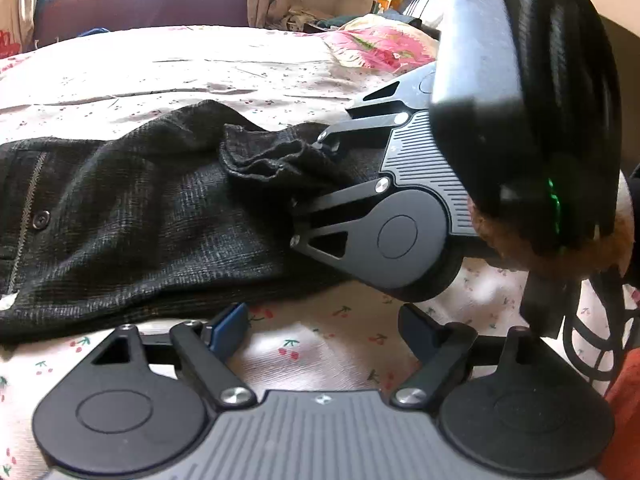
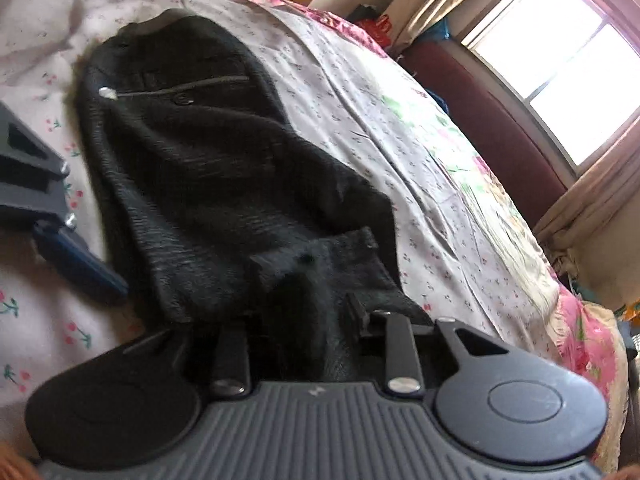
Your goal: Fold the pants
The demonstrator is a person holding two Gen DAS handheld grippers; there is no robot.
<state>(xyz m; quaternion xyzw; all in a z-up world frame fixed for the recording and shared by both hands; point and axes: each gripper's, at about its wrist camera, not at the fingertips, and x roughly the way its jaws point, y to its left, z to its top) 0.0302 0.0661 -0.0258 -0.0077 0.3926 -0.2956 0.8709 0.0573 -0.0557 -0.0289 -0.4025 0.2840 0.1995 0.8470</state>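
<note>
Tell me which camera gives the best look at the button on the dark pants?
The left wrist view: the button sits sharp and side-lit beside the striped pocket trim on the pants. In the right wrist view the button is farther off, small and blurred.

Both wrist views sit low and close over the bed (image 1: 200,64), sharing the pants (image 2: 208,184) from opposite sides.

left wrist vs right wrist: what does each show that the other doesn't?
Left wrist only: the whole right gripper from outside, shut on a bunched end of the pants; the left gripper open over bare sheet; a pink floral pillow.

Right wrist only: the pants' full length up to the pocket zipper; the bright window.

Both: dark pants on the cherry-print sheet, the pocket button, and the maroon sofa.
</note>
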